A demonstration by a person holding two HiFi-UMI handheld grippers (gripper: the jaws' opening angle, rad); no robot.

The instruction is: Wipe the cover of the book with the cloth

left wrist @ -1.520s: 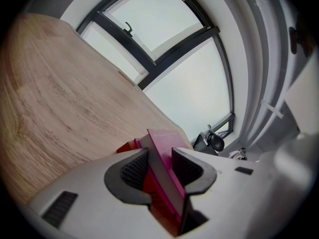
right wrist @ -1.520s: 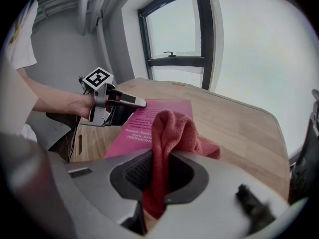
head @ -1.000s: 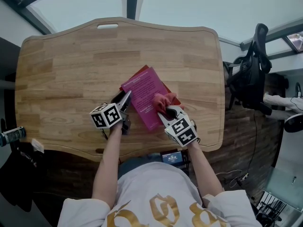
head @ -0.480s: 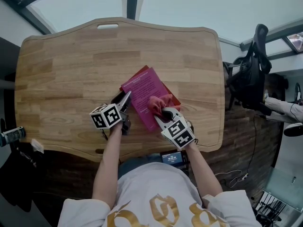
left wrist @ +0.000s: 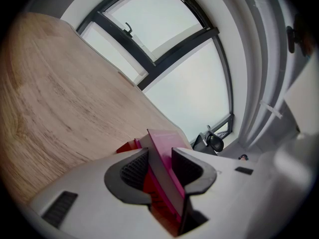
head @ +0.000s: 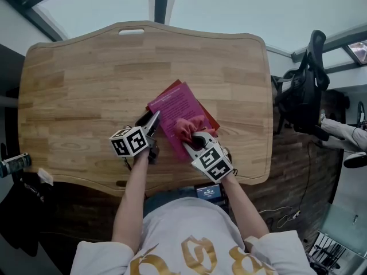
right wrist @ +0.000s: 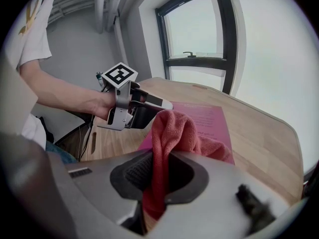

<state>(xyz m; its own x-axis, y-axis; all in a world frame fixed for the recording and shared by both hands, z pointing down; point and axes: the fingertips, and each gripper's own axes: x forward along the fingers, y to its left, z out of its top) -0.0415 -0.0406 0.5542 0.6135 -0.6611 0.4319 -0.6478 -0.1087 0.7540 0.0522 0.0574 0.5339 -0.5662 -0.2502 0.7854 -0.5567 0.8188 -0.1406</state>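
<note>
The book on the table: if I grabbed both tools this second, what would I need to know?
Left gripper: fingers shut on the left edge of the book, steadying it on the table.
Right gripper: fingers shut on the red cloth, which rests on the near part of the pink cover.
Done: both grips set, cloth on the cover.
Left: sweep the cloth over the rest of the cover; how much is already wiped cannot be told.
</note>
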